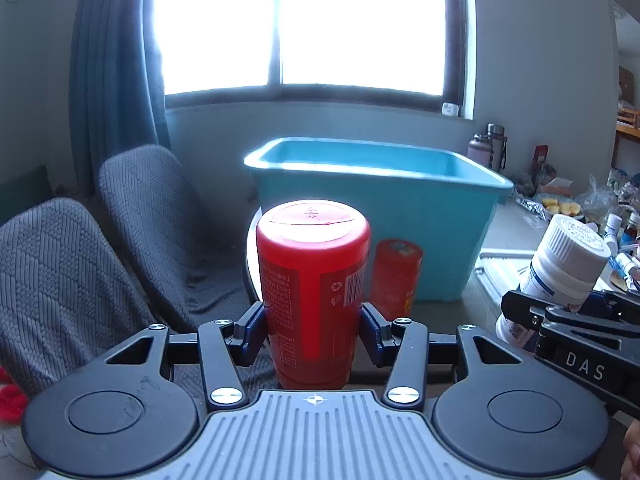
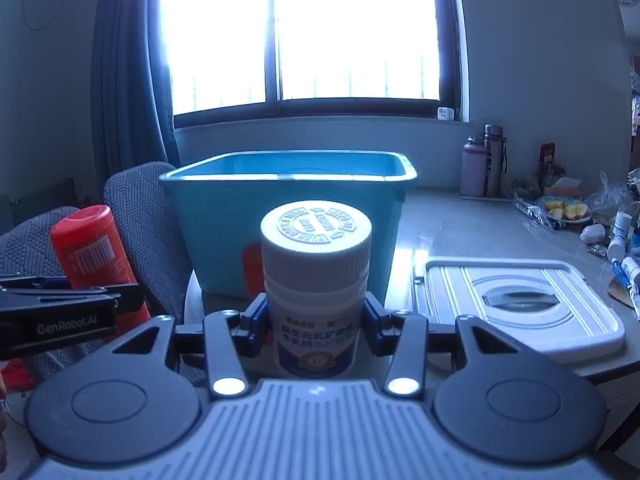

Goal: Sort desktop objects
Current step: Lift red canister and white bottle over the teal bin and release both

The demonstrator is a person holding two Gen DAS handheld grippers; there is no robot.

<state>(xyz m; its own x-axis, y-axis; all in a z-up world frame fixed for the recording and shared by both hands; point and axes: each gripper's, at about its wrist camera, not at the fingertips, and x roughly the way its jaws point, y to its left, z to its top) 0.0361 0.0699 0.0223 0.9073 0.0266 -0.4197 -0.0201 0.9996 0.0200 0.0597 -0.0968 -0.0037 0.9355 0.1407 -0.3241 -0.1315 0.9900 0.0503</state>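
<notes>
**Both canisters held up in front of the blue bin**

Largest first: a bright window (image 1: 296,24) with a dark curtain (image 1: 112,64) at its left is seen across the back of both views. Two grey-covered chairs (image 1: 80,264) are seen at the left, beside the worktop (image 2: 460,220).

A blue plastic bin (image 1: 400,216) is stood on the worktop, open at the top; its inside is hidden from both cameras. A white bin lid (image 2: 520,304) with a recessed handle is laid flat on the worktop, to the right of the bin in the right wrist view.

The left gripper (image 1: 314,330) is closed on a red canister (image 1: 312,280), which is held upright between the jaws, just in front of the bin. A second red canister (image 1: 396,276) is stood behind it, close against the bin wall; touching cannot be told.

The right gripper (image 2: 316,330) is closed on a white bottle (image 2: 316,272) with a ribbed white cap and a blue label, held upright, with the bin straight behind it. In the left wrist view the same bottle is seen tilted at the right edge.

Clutter is spread along the far right of the worktop: two flasks (image 2: 484,160) by the wall, a plate of yellow fruit pieces (image 2: 564,208), plastic bags and small tubes; details are too small to tell.
</notes>
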